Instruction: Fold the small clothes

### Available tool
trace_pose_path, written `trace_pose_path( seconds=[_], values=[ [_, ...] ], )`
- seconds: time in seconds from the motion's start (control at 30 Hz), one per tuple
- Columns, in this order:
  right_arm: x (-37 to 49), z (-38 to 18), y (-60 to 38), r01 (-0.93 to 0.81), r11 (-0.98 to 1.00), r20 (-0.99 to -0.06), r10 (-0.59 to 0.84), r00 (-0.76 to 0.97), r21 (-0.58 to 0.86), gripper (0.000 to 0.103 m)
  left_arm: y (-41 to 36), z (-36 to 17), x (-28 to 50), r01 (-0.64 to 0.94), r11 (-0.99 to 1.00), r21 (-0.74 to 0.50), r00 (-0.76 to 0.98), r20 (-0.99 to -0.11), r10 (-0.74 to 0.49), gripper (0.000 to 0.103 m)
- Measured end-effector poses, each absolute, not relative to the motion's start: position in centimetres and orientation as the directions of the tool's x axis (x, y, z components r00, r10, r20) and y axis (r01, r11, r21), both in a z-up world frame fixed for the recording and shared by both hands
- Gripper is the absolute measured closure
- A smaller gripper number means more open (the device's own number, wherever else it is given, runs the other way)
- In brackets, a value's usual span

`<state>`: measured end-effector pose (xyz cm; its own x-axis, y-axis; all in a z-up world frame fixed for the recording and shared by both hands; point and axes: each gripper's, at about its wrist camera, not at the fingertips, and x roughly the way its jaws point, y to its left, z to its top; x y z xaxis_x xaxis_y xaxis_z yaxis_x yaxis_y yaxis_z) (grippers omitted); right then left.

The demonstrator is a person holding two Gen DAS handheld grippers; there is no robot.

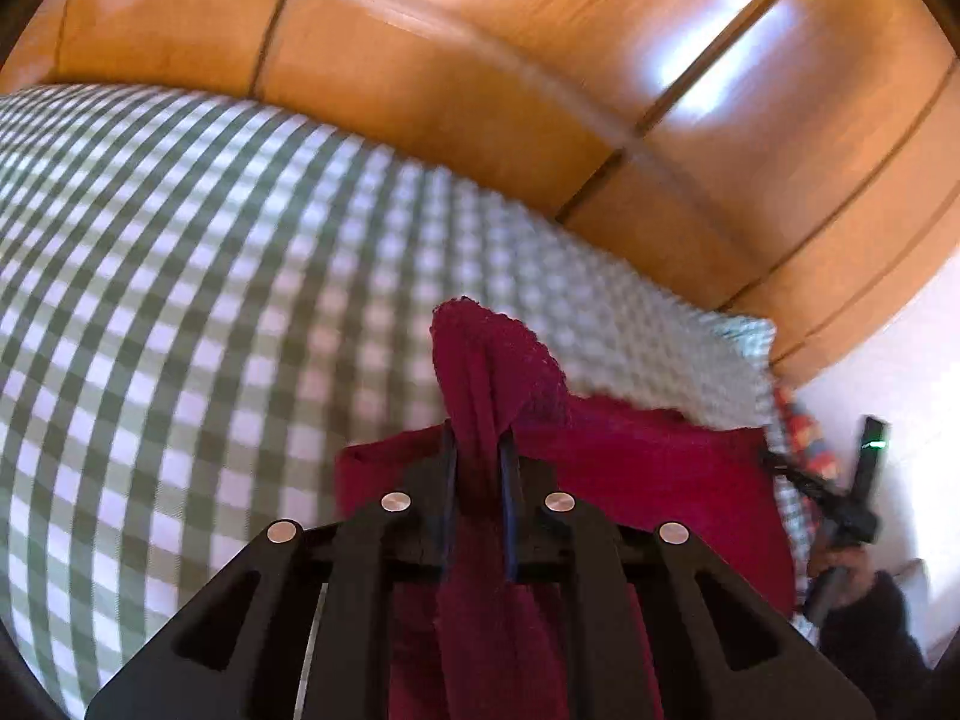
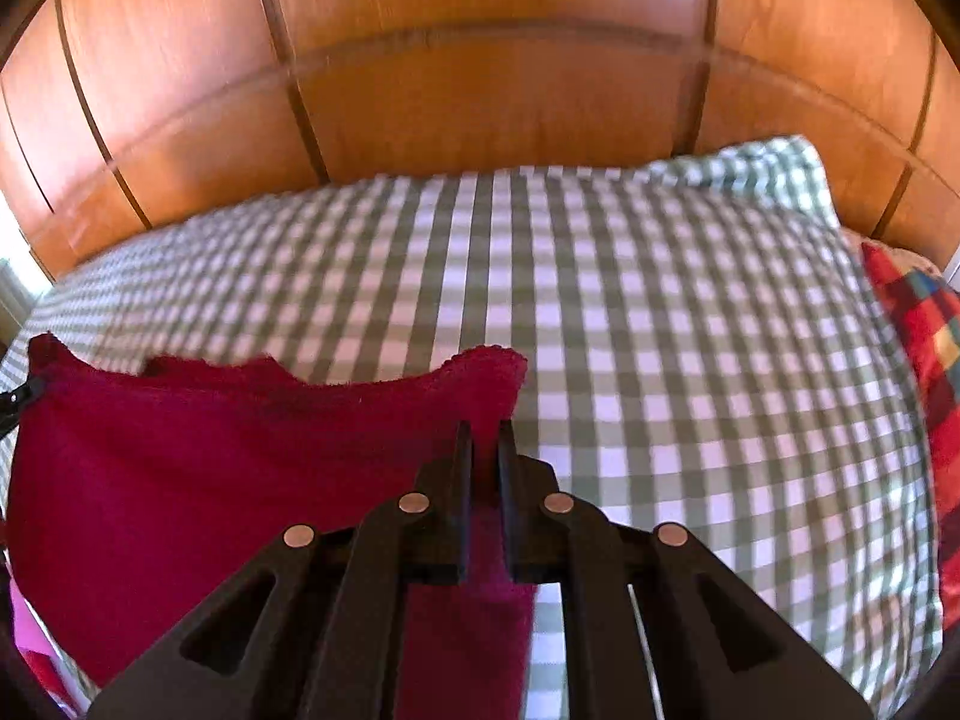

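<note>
Checked bedcover [image 2: 660, 360] behind blurred, gripper-pinched red cloth [image 2: 210, 480]

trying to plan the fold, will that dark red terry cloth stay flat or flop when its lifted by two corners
Probably floppy: the dark red terry cloth bunches into a limp tuft above the left claw and sags between there and the right claw. Likely light, since pinched corners alone seem to carry it. The looped, fuzzy edge suggests it grips rather than slips.
</note>
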<state>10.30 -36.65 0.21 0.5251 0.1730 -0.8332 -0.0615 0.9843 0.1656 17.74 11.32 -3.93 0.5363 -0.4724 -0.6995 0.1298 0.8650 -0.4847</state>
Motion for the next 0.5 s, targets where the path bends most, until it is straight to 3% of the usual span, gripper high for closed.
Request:
trace_pose_path(
  seconds=[0.07, 0.1, 0.17, 0.3, 0.5],
  values=[
    [9.5, 0.2, -37.1, -0.062, 0.98, -0.824, 0.192, 0.532, 0.188, 0.084, 11.9, -4.6, 17.3, 0.126, 0.855, -0.502, 0.525, -0.698, -0.487, 0.083],
    [8.9, 0.5, -37.4, -0.066, 0.977, -0.816, 0.207, 0.539, 0.204, 0.078, 12.6, -4.7, 16.7, 0.114, 0.851, -0.512, 0.528, -0.694, -0.489, 0.073],
    [7.3, 1.3, -37.8, -0.07, 0.972, -0.806, 0.225, 0.548, 0.224, 0.059, 13.8, -4.3, 15.0, 0.112, 0.843, -0.525, 0.548, -0.676, -0.493, 0.066],
    [2.7, 2.2, -38.7, -0.087, 0.959, -0.795, 0.272, 0.543, 0.269, 0.052, 15.6, -2.7, 9.2, 0.171, 0.842, -0.512, 0.58, -0.638, -0.506, 0.066],
    [-4.9, 2.5, -38.8, -0.099, 0.937, -0.794, 0.338, 0.505, 0.335, 0.049, 14.7, -2.6, 0.1, 0.301, 0.858, -0.417, 0.553, -0.656, -0.513, 0.066]
  ],
)
